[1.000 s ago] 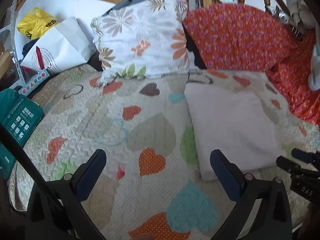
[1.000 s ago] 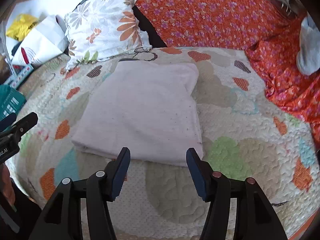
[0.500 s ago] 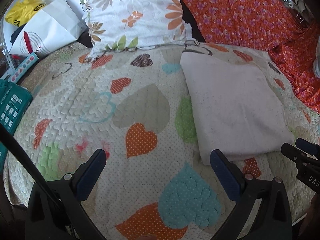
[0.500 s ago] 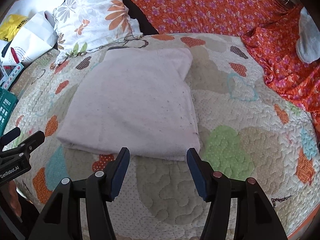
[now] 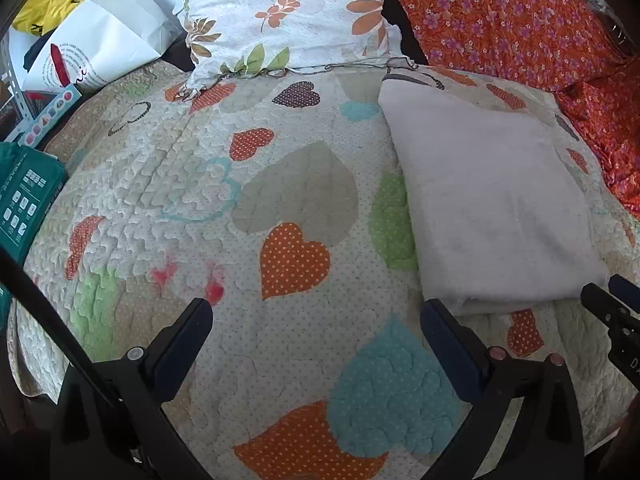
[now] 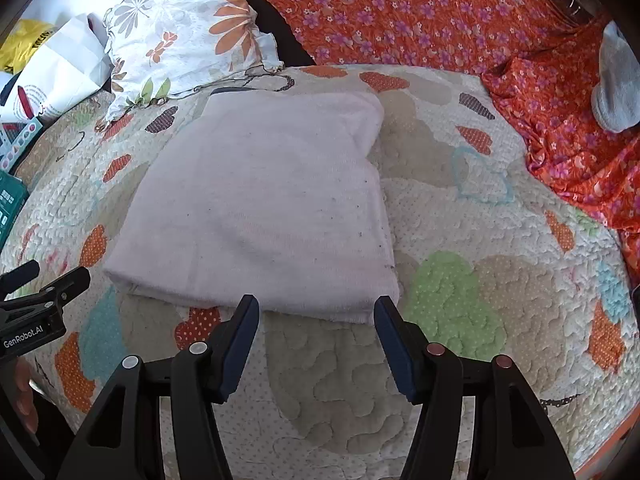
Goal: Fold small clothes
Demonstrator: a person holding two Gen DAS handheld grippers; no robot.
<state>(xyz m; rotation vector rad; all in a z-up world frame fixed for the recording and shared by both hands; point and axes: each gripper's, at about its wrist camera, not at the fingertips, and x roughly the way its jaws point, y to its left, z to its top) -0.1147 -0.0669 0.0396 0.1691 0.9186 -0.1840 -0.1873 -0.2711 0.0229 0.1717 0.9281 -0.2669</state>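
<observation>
Left gripper dipped since earlier frame: view tilted down, more quilt at bottom, pillow cut off at top edge. Jaws apart, nothing between, over bare quilt at lower centre. Folded pale cloth flat on quilt, right half of left-wrist frame (near corner just beside right finger). Right-wrist frame: cloth upper centre, right gripper at bottom, jaws apart, empty, tips just short of cloth's near edge.
</observation>
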